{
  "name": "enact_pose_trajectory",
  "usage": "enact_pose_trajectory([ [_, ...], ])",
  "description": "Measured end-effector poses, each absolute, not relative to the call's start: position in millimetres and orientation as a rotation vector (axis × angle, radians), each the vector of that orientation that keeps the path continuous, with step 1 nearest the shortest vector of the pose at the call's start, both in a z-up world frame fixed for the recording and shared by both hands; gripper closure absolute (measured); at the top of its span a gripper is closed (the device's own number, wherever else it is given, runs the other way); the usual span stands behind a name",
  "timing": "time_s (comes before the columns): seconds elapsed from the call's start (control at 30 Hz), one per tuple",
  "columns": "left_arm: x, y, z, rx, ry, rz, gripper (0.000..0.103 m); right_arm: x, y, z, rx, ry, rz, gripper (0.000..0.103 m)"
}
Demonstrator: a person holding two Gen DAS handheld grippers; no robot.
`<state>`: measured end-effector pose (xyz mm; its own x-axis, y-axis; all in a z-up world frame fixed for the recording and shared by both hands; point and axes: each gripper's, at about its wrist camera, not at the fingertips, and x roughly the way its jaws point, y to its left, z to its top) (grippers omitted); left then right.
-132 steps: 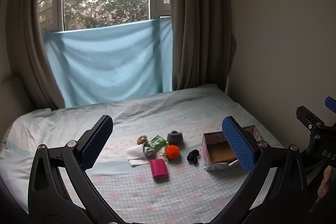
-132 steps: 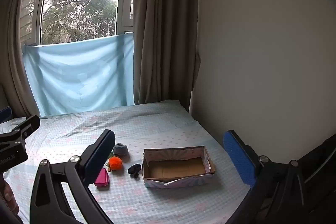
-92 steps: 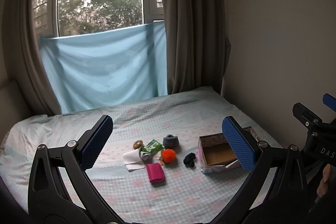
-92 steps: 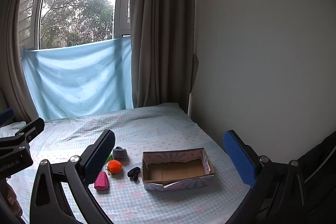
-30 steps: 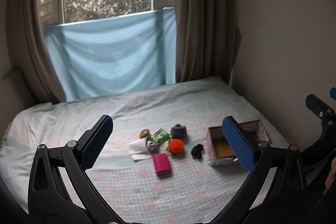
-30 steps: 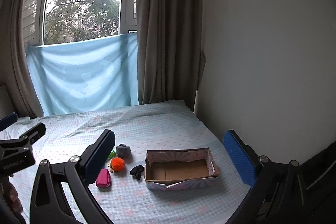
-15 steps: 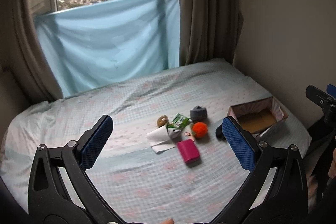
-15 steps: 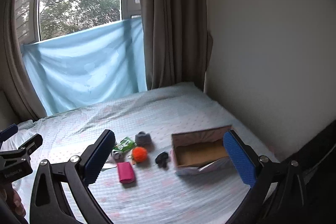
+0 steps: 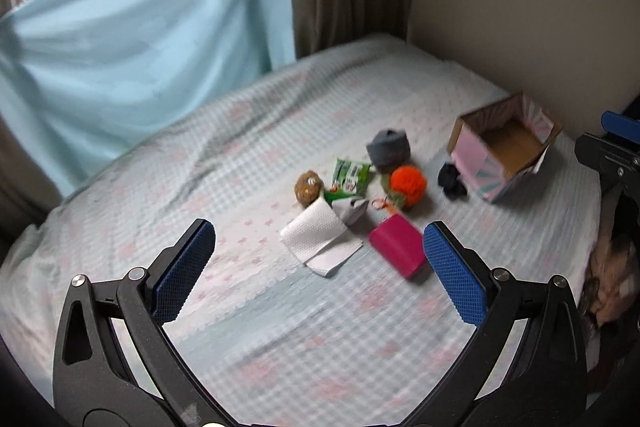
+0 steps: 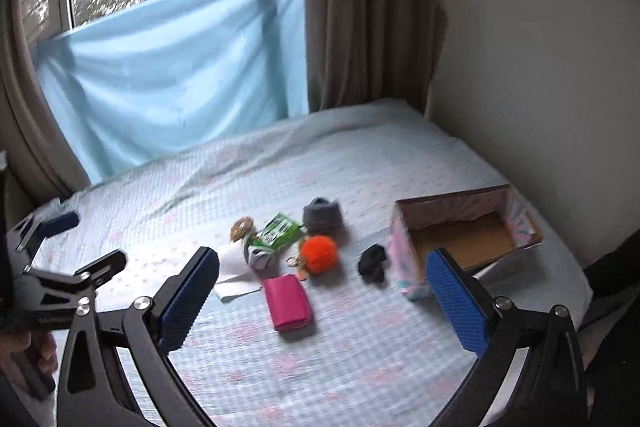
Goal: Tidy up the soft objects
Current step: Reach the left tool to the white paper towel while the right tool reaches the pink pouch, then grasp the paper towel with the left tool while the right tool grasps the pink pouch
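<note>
Left gripper: wide open, holding nothing, above the bed.
Right gripper: wide open too, nothing in it.
Soft things: a small pile mid-bed, near the open box.
Orange pom-pom: fluffy, round, likely very light; squeeze its middle.
Grey sock roll: squashy bundle.
Pink pouch: flat, smooth; likely best pinched by the edges.
Tissue: thin, tears easily.

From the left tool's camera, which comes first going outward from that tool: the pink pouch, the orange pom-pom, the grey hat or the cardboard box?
Going by the left camera, measured from the left tool:
1. Pink pouch, just inside its right finger.
2. Orange pom-pom, behind the pouch.
3. Grey hat, farther back, centre.
4. Cardboard box, far right by the wall.
</note>
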<state>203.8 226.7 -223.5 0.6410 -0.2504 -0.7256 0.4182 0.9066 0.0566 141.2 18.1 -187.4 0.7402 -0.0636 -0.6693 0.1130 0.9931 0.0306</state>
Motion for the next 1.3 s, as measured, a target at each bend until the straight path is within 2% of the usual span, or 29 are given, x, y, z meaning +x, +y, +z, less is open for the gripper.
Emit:
enact_pose_trajectory([
  [0.3,286.3,210.0,-347.6,0.302,0.891,-0.490,0.000,211.4,45.8,-299.0,0.024,0.899,-0.006,0.000],
  [0.63,331.6,182.3,-453.9,0.438,0.943,-0.554,0.001,269.7,54.7,-422.8,-0.012,1.071,0.031,0.000],
  [0.73,338.2,179.3,-473.6,0.467,0.959,-0.564,0.002,279.2,59.5,-446.1,-0.039,1.093,0.056,0.000],
  [0.8,343.5,177.5,-486.3,0.486,0.968,-0.569,0.007,282.9,62.5,-459.1,-0.051,1.121,0.075,0.000],
  [0.9,347.3,176.6,-497.2,0.484,0.990,-0.585,0.013,289.2,64.5,-476.4,-0.064,1.169,0.091,0.005],
  [0.97,348.5,175.9,-498.8,0.469,0.995,-0.592,0.015,293.0,64.2,-485.3,-0.055,1.198,0.101,0.012],
  [1.0,348.6,176.3,-499.4,0.457,1.001,-0.600,0.020,294.7,64.4,-489.2,-0.058,1.214,0.103,0.015],
  [1.07,348.9,178.6,-499.7,0.437,1.006,-0.607,0.028,296.4,64.5,-493.0,-0.078,1.230,0.089,0.027],
  [1.1,347.6,179.1,-499.2,0.433,1.004,-0.605,0.039,296.4,63.3,-492.6,-0.070,1.231,0.091,0.030],
  [1.13,347.9,181.4,-498.5,0.430,1.005,-0.603,0.043,296.0,61.6,-491.2,-0.059,1.232,0.091,0.036],
  [1.2,345.1,182.6,-495.7,0.424,1.010,-0.599,0.066,295.0,60.6,-489.4,-0.061,1.235,0.085,0.042],
  [1.3,342.0,187.3,-492.4,0.406,1.024,-0.586,0.087,293.3,59.1,-486.4,-0.060,1.236,0.080,0.048],
])
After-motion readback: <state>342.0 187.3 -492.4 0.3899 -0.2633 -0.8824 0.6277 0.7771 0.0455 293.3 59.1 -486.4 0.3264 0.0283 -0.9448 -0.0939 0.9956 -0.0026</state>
